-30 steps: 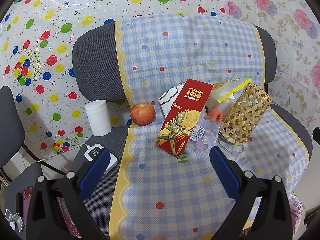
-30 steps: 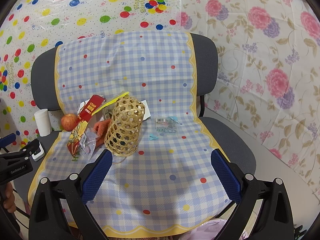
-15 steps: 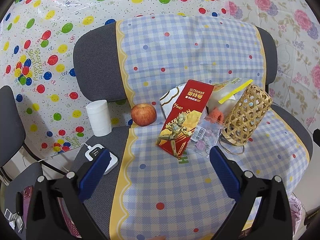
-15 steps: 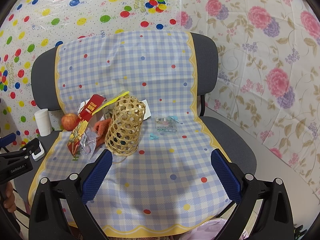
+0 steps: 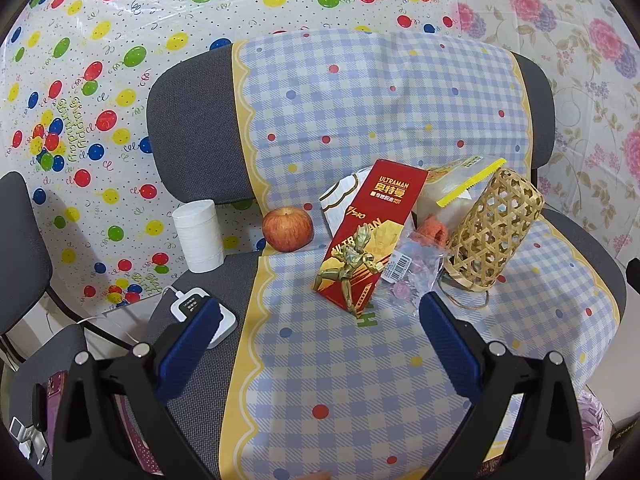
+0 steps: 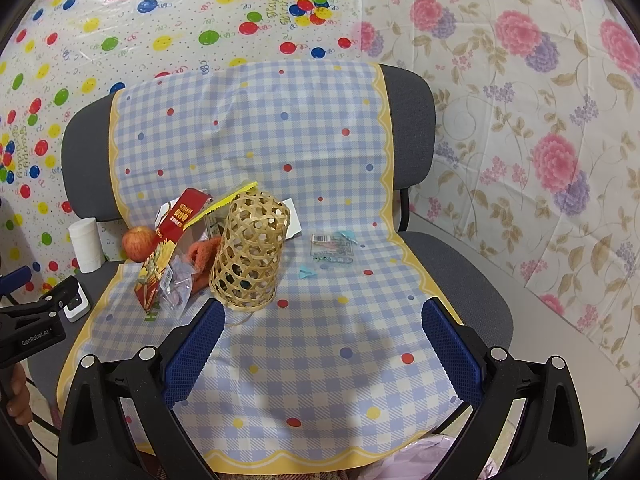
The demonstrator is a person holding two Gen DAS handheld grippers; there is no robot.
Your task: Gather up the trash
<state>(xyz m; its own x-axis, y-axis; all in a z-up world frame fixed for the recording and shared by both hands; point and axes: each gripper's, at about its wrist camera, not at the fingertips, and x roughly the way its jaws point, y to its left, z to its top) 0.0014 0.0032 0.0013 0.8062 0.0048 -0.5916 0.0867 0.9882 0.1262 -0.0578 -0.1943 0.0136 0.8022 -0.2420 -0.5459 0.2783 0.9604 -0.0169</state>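
Observation:
A woven bamboo basket (image 5: pixel 494 230) (image 6: pixel 251 250) stands mouth down on the checked cloth over a grey chair seat. Left of it lie a red Ultraman box (image 5: pixel 370 236) (image 6: pixel 168 240), a clear plastic bag with a barcode label (image 5: pixel 404 270) (image 6: pixel 176 280), an orange scrap (image 5: pixel 432 232) and a yellow-edged wrapper (image 5: pixel 456 188). A clear wrapper (image 6: pixel 333 249) and small blue scraps (image 6: pixel 307 272) lie right of the basket. My left gripper (image 5: pixel 320 334) is open and empty, in front of the box. My right gripper (image 6: pixel 322 340) is open and empty, in front of the basket.
A red apple (image 5: pixel 287 229) and a white paper roll (image 5: pixel 199 236) stand at the seat's left, with a white charger (image 5: pixel 200 312) near the left gripper. A second chair (image 5: pixel 20 248) stands at far left. A pinkish bag (image 5: pixel 592 416) sits below the seat's right front edge.

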